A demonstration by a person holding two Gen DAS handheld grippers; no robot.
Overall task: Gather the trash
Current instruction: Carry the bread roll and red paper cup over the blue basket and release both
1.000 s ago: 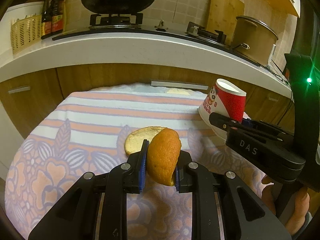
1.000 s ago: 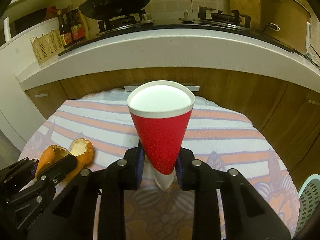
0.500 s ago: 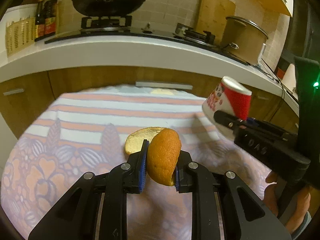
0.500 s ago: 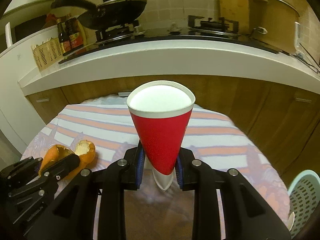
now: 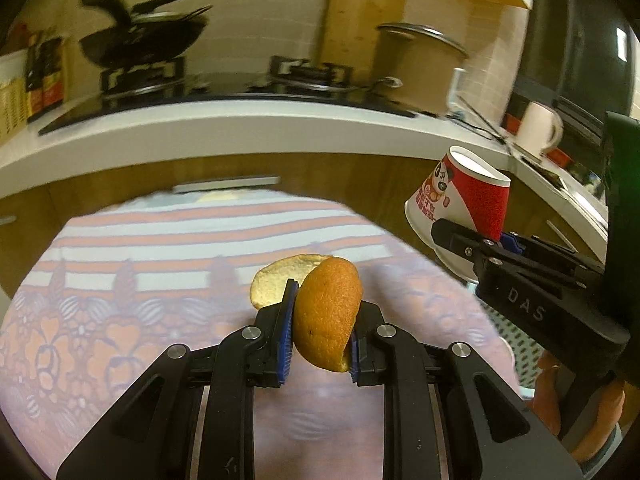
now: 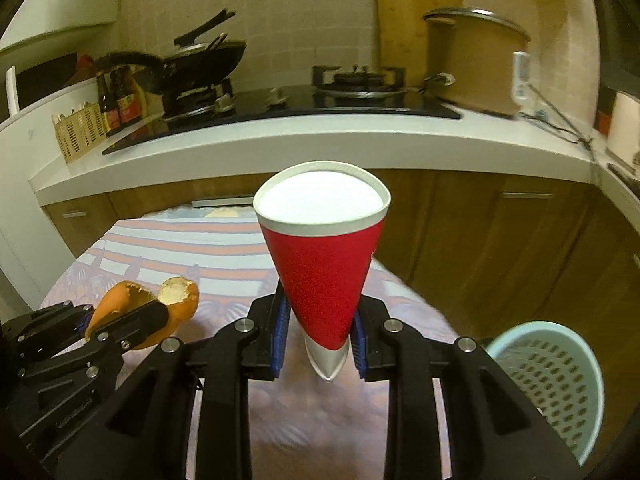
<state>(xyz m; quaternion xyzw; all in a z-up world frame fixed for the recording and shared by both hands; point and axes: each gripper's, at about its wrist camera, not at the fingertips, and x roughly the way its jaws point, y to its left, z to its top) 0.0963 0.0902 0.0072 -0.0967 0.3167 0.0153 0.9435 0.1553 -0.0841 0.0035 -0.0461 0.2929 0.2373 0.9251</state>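
My left gripper [image 5: 320,340] is shut on an orange peel [image 5: 326,312] and holds it above the table. The peel also shows in the right wrist view [image 6: 140,312] at the lower left. My right gripper [image 6: 318,336] is shut on a red and white paper cup [image 6: 324,264], squeezed flat at its base, rim away from me. The cup shows in the left wrist view [image 5: 464,196] at the right, held in the air past the table's right side. A pale green perforated waste basket [image 6: 548,372] stands on the floor at the lower right.
A table with a striped, flowered cloth [image 5: 160,248] lies below both grippers. Behind it are wooden cabinets [image 6: 480,232] and a white counter [image 6: 320,140] with a stove, a wok [image 6: 200,60], a pot [image 6: 476,60] and bottles.
Both grippers have risen and swung right with their loads. The waste basket has come into the right wrist view at the lower right.
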